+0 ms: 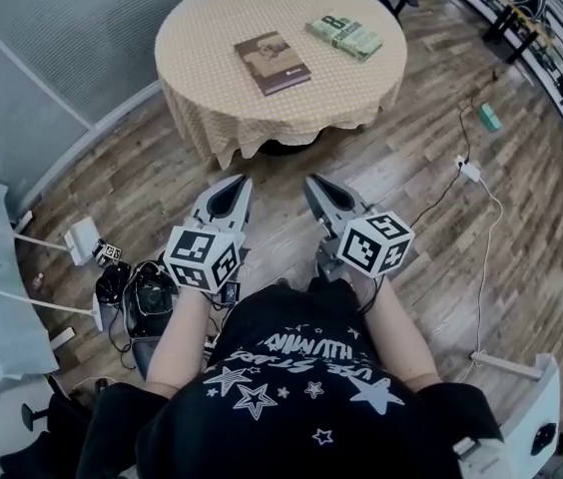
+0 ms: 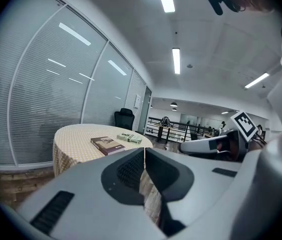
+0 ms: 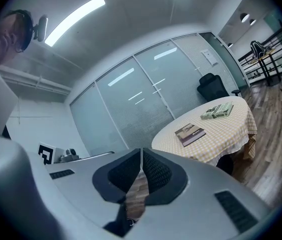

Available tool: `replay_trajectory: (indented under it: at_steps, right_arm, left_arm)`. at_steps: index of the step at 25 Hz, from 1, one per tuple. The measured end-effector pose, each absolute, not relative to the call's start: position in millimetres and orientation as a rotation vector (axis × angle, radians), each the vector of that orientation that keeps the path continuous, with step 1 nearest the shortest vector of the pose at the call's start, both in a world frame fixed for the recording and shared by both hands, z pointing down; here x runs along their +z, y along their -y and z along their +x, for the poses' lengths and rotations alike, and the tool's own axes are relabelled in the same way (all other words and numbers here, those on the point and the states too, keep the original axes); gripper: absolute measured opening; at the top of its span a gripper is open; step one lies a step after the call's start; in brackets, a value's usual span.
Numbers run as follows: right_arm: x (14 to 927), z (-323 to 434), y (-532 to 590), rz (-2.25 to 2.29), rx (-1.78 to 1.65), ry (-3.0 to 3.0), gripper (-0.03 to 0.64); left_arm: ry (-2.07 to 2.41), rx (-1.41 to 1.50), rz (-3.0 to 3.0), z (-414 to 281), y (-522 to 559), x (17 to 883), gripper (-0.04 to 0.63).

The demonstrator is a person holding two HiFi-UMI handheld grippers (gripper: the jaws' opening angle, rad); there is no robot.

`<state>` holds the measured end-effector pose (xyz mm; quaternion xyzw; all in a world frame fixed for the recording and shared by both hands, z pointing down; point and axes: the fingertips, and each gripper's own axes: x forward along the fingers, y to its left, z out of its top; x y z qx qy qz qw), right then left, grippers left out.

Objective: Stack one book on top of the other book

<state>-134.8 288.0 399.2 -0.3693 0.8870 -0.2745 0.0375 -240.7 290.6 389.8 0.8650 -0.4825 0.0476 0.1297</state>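
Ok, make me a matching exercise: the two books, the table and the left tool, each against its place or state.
Things:
1. brown book
2. green book
3. left tool
4. table

Places and states:
A. round, draped in yellow check
B. lies near the table's far right edge, as the head view shows it
C. shut, empty, short of the table
D. lies flat near the table's middle

Pairs: 1-D, 2-B, 3-C, 4-A
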Motion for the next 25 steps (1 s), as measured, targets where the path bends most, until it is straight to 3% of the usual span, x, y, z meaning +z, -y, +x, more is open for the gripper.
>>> replay_trajectory:
  at_steps: [5,25]
  right_arm:
    - [385.7,-130.6,-286.4,-1.144,-0.737,-2.678,0.037]
    - [414.0,-115.7,-206.9,-1.116,-0.859,-2.669,0.037]
  left_arm:
    - [1.398,0.126,2.506,-243.6,-286.5,392.7,0.015]
    - [1.477,0.148,2.37,-245.5,-229.5,414.3,0.015]
